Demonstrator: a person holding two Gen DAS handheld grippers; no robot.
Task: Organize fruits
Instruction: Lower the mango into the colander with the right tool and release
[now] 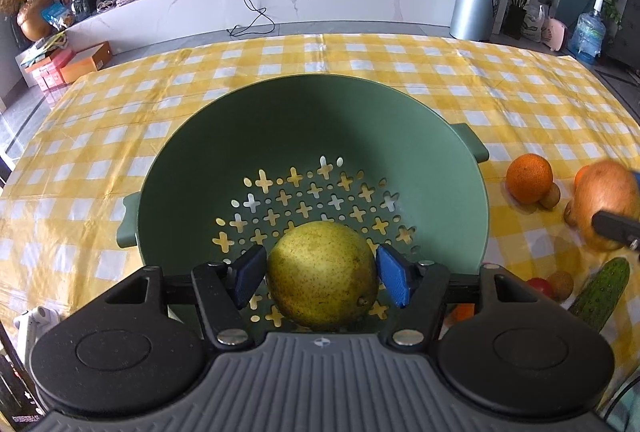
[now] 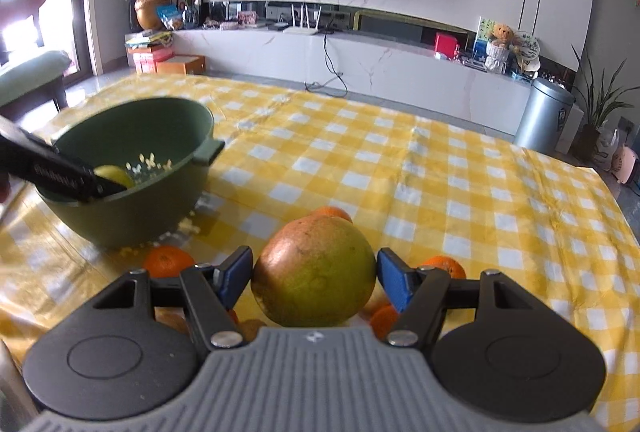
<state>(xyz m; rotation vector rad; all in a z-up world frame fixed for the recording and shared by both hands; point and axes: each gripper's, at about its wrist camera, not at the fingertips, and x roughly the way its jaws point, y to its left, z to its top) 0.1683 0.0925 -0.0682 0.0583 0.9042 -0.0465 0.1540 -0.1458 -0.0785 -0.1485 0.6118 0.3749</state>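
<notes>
Pear [image 1: 322, 274] sits between the left claw's [image 1: 320, 278] blue pads inside the green colander [image 1: 224, 136], low enough to release. At three o'clock, the right claw [image 2: 316, 280] grips a mango [image 2: 314, 272] above the desk [image 2: 460, 184], probably bowl-bound next.

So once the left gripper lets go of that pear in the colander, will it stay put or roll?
The pear is rounded, so it would likely rock or roll slightly. The green colander has sloping walls, which should steer it back toward the perforated bottom. Its skin looks smooth between the left gripper pads, so perhaps slippery.
</notes>
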